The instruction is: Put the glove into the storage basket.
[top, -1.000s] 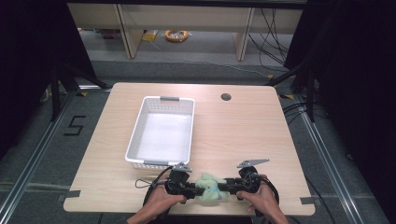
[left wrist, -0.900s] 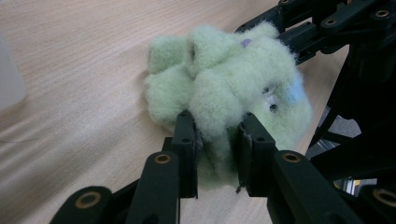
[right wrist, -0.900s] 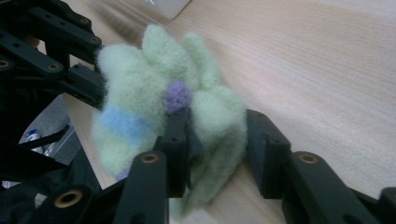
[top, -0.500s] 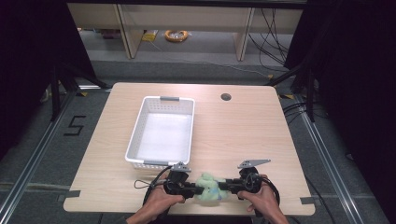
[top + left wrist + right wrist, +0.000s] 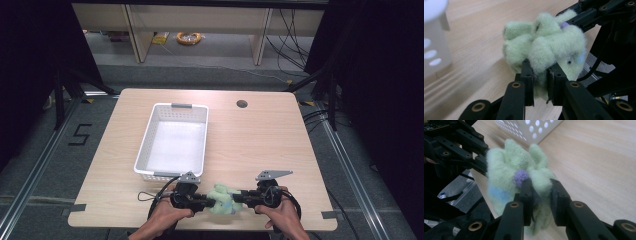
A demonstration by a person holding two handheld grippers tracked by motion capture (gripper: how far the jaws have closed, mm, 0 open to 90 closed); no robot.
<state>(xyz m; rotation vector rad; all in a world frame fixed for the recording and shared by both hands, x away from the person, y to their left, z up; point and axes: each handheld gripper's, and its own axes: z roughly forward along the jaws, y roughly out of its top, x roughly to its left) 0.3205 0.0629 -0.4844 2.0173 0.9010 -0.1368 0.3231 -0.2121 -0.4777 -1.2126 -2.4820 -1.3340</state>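
Note:
A pale green plush toy [image 5: 221,199] with a purple dot and a blue patch hangs between my two grippers near the table's front edge. My left gripper [image 5: 202,202] comes at it from the left, and its jaws have just been closing. In the left gripper view the left gripper [image 5: 540,75] is shut on a fold of the toy [image 5: 544,42]. From the right comes my right gripper [image 5: 240,196], whose jaws have also just been closing. In its own view the right gripper [image 5: 541,192] pinches the toy [image 5: 509,167] just under the purple dot.
A white perforated basket [image 5: 145,150] stands empty on the wooden table [image 5: 260,145], just behind the left hand. A round cable hole [image 5: 242,104] lies near the far edge. The table's front edge runs right under the hands.
Both sets of jaws have drawn in on the plush toy. The hands and the toy have stayed in the same place at the front edge.

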